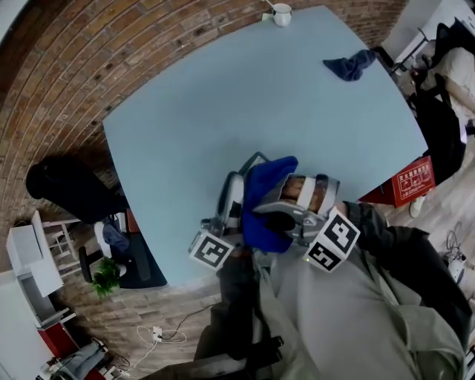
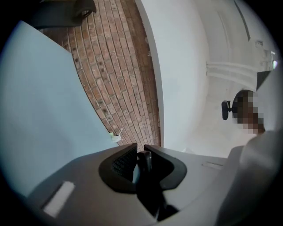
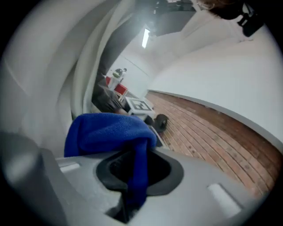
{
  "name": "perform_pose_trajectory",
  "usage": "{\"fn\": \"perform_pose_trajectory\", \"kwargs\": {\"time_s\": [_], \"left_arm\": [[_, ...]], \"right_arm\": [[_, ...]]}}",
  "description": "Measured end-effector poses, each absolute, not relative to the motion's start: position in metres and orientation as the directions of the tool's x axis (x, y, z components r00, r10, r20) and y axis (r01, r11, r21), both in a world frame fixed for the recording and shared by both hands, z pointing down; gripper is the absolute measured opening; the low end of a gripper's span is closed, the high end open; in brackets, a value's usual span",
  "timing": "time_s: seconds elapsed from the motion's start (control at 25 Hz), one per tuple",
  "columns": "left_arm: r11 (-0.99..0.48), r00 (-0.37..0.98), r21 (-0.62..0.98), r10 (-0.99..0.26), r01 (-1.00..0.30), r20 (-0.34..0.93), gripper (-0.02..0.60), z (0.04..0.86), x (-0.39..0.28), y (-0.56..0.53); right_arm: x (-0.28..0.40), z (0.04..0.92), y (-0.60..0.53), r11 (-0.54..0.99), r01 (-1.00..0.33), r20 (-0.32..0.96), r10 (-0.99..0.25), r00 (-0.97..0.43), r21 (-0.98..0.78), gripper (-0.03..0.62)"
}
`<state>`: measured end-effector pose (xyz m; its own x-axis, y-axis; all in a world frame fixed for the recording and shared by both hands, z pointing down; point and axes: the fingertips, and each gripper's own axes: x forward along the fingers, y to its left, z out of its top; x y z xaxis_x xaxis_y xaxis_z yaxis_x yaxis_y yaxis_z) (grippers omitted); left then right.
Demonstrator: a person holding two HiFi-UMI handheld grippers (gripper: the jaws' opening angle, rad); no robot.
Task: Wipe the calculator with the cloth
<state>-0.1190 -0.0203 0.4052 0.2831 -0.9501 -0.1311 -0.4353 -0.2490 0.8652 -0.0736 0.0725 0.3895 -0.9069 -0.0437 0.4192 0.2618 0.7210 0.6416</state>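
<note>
Near the front edge of the light blue table (image 1: pixel 223 96), both grippers are held close together. In the left gripper view, my left gripper (image 2: pixel 140 153) is shut on a thin dark slab seen edge-on, the calculator (image 2: pixel 144 161). My right gripper (image 3: pixel 137 152) is shut on a bright blue cloth (image 3: pixel 106 132) that bunches above its jaws. In the head view this cloth (image 1: pixel 263 189) lies between the left gripper (image 1: pixel 231 194) and the right gripper (image 1: pixel 286 202) and hides most of the calculator.
A second, darker blue cloth (image 1: pixel 350 65) lies at the table's far right. A white cup (image 1: pixel 282 13) stands at the far edge. A red box (image 1: pixel 412 180) sits on the floor beside the table's right side. Brick floor surrounds the table.
</note>
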Motion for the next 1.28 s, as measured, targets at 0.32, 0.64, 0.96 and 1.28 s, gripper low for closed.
{"fn": "perform_pose_trajectory", "kwargs": {"time_s": [0.32,0.64,0.96,1.28], "left_arm": [[-0.283,0.237,0.899,-0.948,-0.333,-0.211,0.037,0.406,-0.13,-0.01],[-0.227,0.192,0.879,-0.969,-0.419,-0.159,0.038,0.419,-0.143,-0.007],[-0.248,0.172,0.874,-0.966,-0.417,-0.192,0.043,0.431,-0.161,0.0],[-0.237,0.248,0.869,-0.959,-0.434,-0.137,0.043,0.505,-0.191,-0.045]], "right_arm": [[-0.064,0.407,0.026,0.718,0.205,0.47,-0.189,-0.862,0.665,0.052],[-0.067,0.412,0.055,0.752,0.258,0.522,-0.132,-0.843,0.607,0.052],[-0.059,0.437,0.011,0.81,0.14,0.538,-0.24,-0.808,0.57,0.052],[-0.028,0.553,-0.074,0.925,-0.301,0.623,-0.378,-0.685,0.231,0.054]]}}
